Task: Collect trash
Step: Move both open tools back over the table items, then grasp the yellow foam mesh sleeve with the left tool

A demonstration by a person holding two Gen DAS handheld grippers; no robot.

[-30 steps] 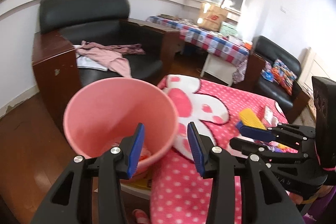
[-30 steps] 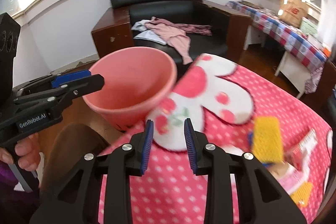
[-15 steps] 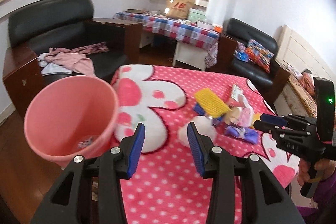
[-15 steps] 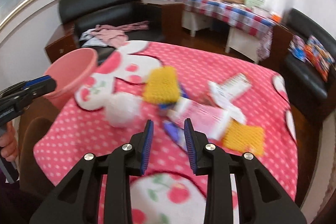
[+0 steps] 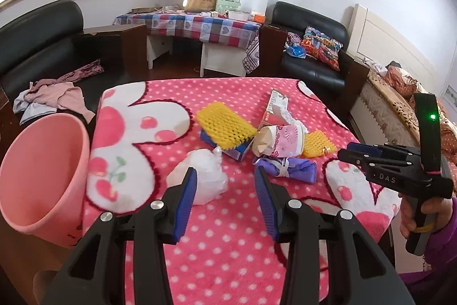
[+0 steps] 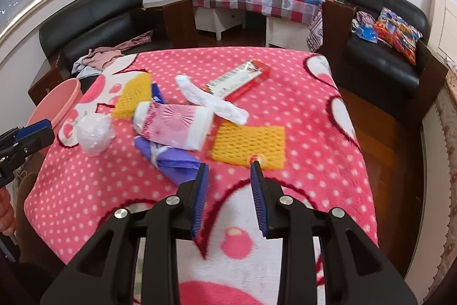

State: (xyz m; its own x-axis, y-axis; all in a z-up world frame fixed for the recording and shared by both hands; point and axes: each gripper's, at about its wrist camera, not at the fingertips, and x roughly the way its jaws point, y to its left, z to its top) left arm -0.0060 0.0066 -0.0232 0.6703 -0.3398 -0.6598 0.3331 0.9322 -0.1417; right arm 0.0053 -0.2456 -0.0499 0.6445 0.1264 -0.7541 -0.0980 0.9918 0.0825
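Both grippers: angled down over the table, jaws parted, empty
left gripper: above white bag
right gripper: near purple wrapper
pink bin: tilted; contents hidden

Bright window glare, curved fisheye edges

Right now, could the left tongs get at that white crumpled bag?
Probably yes. The left tongs stand open and empty just before the white bag, which lies alone on the blanket, nothing covering it.
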